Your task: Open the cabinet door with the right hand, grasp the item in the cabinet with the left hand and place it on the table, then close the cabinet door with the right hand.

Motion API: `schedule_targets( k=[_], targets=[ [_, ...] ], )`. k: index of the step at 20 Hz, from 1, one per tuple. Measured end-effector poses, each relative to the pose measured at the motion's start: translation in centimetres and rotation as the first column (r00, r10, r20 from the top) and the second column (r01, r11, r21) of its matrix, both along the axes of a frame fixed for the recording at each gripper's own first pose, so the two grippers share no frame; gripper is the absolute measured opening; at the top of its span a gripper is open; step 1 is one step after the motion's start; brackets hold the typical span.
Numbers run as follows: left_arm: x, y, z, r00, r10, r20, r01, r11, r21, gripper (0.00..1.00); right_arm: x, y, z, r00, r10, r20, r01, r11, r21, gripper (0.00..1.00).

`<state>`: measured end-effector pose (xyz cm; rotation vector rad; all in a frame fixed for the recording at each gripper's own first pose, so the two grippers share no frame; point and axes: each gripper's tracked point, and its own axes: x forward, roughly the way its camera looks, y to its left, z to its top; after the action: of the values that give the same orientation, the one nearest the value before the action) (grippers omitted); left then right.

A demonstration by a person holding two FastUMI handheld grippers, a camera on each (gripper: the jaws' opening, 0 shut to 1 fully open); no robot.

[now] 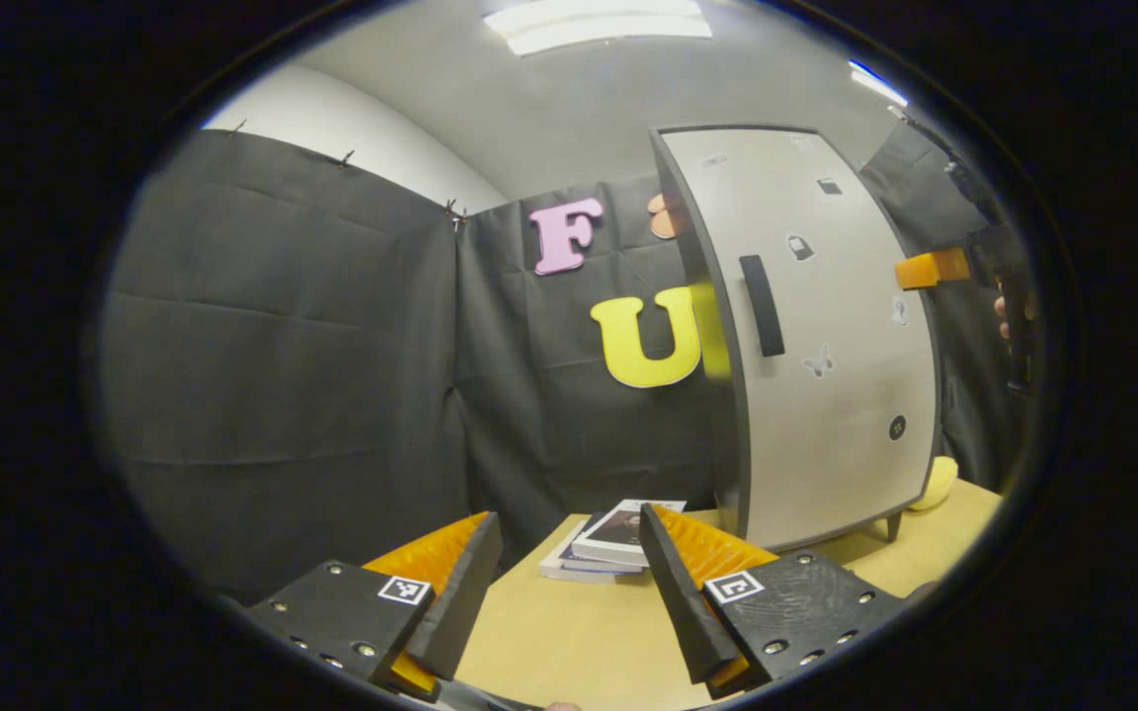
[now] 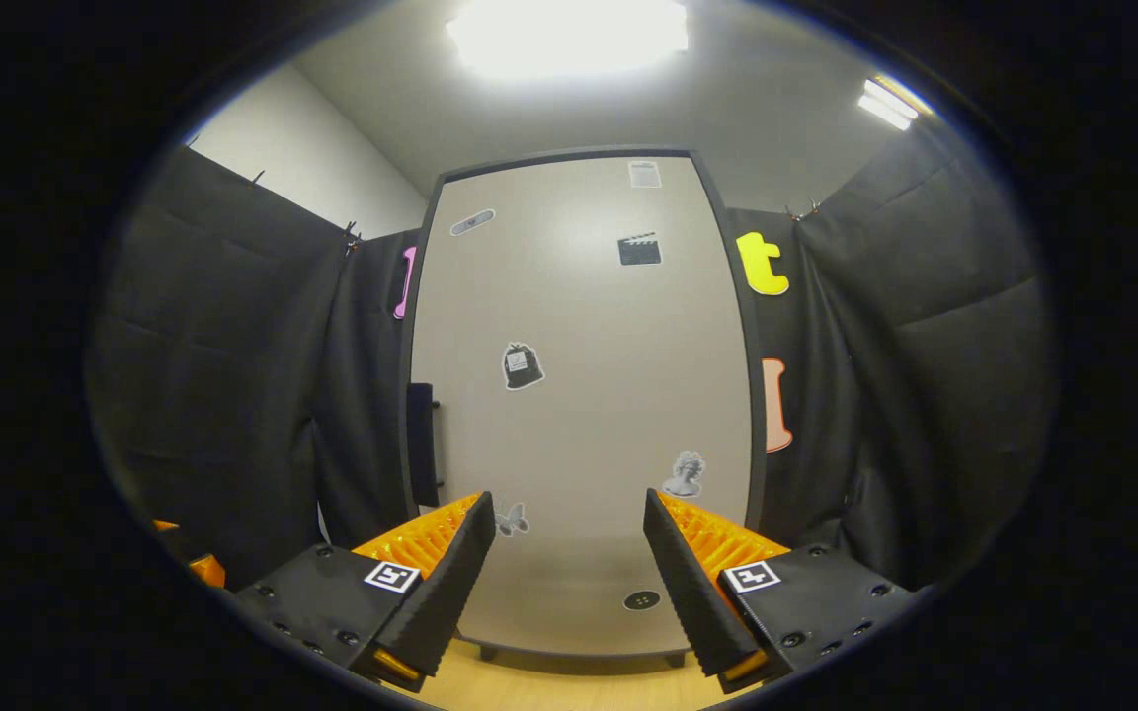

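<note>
Cabinet door (image 2: pixel 579 395) faces the right gripper (image 2: pixel 564 553), both grippers' jaws spread, level, empty.

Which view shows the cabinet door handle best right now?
The left gripper view: the handle faces the camera in full on the shut door. The right gripper view catches the handle edge-on, as a dark strip at the door's left edge.

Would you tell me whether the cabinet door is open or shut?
Shut: the cabinet door sits flush in its dark frame, no interior showing, handle untouched.
</note>
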<state>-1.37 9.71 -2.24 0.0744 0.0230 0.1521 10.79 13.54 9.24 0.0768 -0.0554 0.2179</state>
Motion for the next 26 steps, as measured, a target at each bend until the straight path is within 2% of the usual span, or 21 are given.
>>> schedule_targets(
  k=[3, 13, 21, 24, 25, 26],
  targets=[
    [-0.7, 2.5, -0.4, 0.999, 0.037, -0.007, -0.037, 0.999, 0.004, 0.84, 1.4, 2.7, 0.8, 1.0, 0.026, 0.006, -0.026, 1.0, 0.005, 0.94],
    [-2.7, 9.9, -3.3, 0.986, 0.155, -0.056, -0.156, 0.988, -0.009, 0.85, 6.0, 11.7, 1.5, 0.996, 0.087, -0.022, -0.087, 0.996, -0.002, 0.96],
    [-3.2, 12.4, -3.8, 0.979, 0.19, -0.067, -0.19, 0.982, 0.008, 0.85, 10.0, 16.3, 0.5, 0.993, 0.098, -0.065, -0.101, 0.993, -0.054, 0.95],
    [-3.3, 12.6, -3.6, 0.979, 0.196, -0.064, -0.195, 0.981, 0.013, 0.85, 11.2, 17.3, 0.0, 0.992, 0.092, -0.083, -0.098, 0.993, -0.072, 0.84],
    [-3.3, 12.8, -3.5, 0.978, 0.199, -0.062, -0.198, 0.98, 0.014, 0.86, 11.5, 17.4, -0.2, 0.992, 0.089, -0.092, -0.096, 0.993, -0.075, 0.84],
    [-3.4, 12.9, -3.6, 0.978, 0.201, -0.063, -0.2, 0.98, 0.015, 0.85, 11.9, 17.3, -0.3, 0.993, 0.069, -0.098, -0.076, 0.994, -0.074, 0.8]
  ],
)
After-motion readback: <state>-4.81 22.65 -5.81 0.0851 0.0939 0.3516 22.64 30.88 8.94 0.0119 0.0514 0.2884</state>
